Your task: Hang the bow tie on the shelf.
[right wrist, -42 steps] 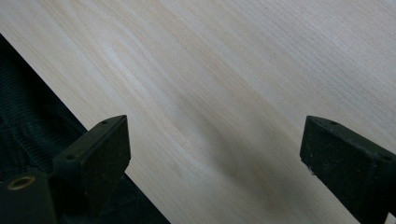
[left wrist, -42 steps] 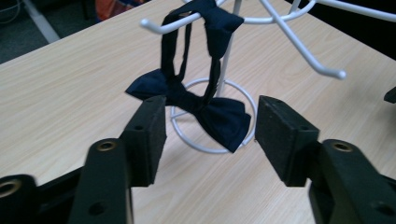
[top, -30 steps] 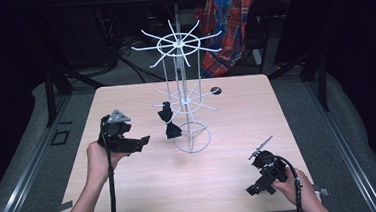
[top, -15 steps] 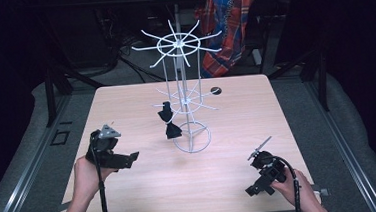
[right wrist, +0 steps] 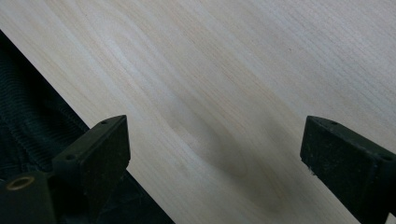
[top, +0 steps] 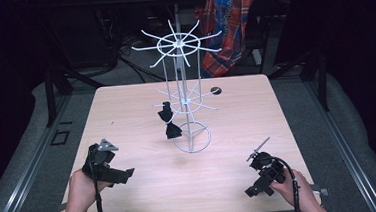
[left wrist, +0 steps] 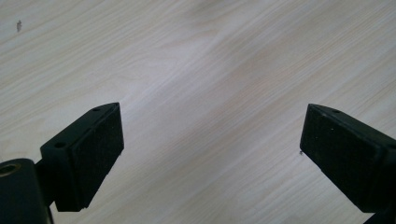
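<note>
The left gripper (top: 123, 174) is being held low over the near left part of the tabletop (top: 126, 115), gripped by the person's left hand (top: 79, 191). Its jaws are standing wide apart and have just been opening, with nothing between them; in the left gripper view, bare pale wood is being seen between the two black pads (left wrist: 100, 154).

The right gripper (top: 254, 190) is being held at the near right corner of the tabletop by the right hand (top: 297, 191). Its jaws are likewise being kept apart and empty; in the right gripper view they are being pointed down at the wood beside the tabletop's edge, with dark flooring (right wrist: 32, 135) being seen past it.

A white wire rack (top: 184, 93) is being shown upright in the middle of the tabletop, well apart from both grippers. Two black items (top: 169, 121) are being carried on its left side, one above the other, at the height of the lower ring of arms; what they are cannot be told. A small dark round mark (top: 216, 90) is being seen on the tabletop just behind the rack. A plaid cloth (top: 230, 18) is hanging beyond the far edge.
</note>
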Demonstrator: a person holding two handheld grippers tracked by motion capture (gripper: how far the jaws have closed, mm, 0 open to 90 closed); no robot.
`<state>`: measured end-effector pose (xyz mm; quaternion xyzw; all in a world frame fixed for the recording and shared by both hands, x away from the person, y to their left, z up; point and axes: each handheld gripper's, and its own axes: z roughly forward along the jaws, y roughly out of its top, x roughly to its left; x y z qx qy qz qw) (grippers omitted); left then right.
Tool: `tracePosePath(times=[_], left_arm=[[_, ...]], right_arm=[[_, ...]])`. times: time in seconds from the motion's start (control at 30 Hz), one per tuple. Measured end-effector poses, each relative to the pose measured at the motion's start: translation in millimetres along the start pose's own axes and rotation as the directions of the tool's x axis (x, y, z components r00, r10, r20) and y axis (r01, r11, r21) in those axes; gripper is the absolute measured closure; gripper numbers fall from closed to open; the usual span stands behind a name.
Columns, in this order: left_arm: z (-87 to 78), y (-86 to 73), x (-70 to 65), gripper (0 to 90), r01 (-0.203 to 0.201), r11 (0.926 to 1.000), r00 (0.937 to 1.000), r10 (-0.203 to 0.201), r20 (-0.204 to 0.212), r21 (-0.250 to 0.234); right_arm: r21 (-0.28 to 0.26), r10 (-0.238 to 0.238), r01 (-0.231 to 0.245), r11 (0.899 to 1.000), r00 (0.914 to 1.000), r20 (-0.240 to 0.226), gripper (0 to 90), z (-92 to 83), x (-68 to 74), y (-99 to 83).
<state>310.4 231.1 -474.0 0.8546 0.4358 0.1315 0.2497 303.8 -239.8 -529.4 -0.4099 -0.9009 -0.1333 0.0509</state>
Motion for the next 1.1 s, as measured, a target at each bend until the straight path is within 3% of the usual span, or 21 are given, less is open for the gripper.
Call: tracePosePath(times=[0.1, 0.3, 0.5, 0.67, 0.7, 0.83, 0.87, 1.0, 1.1], left_arm=[[2.8, -4.7, -0.4, 5.5, 0.001, 0.9998, 1.0000, -0.001, 0.008, 0.021], [15.1, -15.8, -1.1, 3.1, -0.006, 0.9957, 0.9999, 0.005, 0.009, 0.093], [19.3, -19.4, 1.6, 2.1, -0.004, 0.9943, 1.0000, 0.003, 0.008, 0.107], [28.7, -24.1, 0.0, 0.5, -0.040, 0.9866, 0.9991, 0.041, -0.007, 0.158], [33.3, -25.1, -1.4, 0.2, -0.070, 0.9790, 0.9966, 0.077, -0.031, 0.191], [35.0, -25.2, -1.7, 0.2, -0.096, 0.9790, 0.9930, 0.107, -0.051, 0.180], [35.9, -25.2, -1.1, 0.2, -0.101, 0.9798, 0.9928, 0.110, -0.048, 0.173], [38.6, -26.2, 0.2, 0.1, -0.102, 0.9779, 0.9922, 0.113, -0.051, 0.182], [39.7, -26.9, 2.7, 0.1, -0.091, 0.9816, 0.9935, 0.101, -0.052, 0.168]], right_arm=[[0.016, -0.015, 0.015, 1.000, 0.9999, -0.001, 7.9, -1.0, -0.8, 0.7], [-0.001, -0.011, 0.011, 1.000, 0.9999, 0.009, 8.0, -1.5, 0.8, 0.1], [-0.007, -0.002, 0.002, 1.000, 1.0000, -0.003, 8.0, -0.8, 1.3, 0.3], [0.009, -0.028, 0.028, 1.000, 0.9996, 0.007, 8.0, -3.4, -0.1, 0.4], [-0.002, -0.017, 0.018, 1.000, 0.9998, 0.009, 8.0, -2.9, 0.7, -0.2], [0.011, -0.030, 0.030, 0.999, 0.9995, 0.005, 8.0, -3.2, -0.2, 0.2], [-0.008, -0.021, 0.021, 1.000, 0.9998, 0.004, 8.1, -1.8, 1.4, -0.1], [-0.006, -0.027, 0.027, 1.000, 0.9996, 0.004, 8.1, -1.7, 2.9, 0.8], [0.000, -0.029, 0.029, 1.000, 0.9996, 0.007, 8.1, -1.1, 2.8, 1.2]])
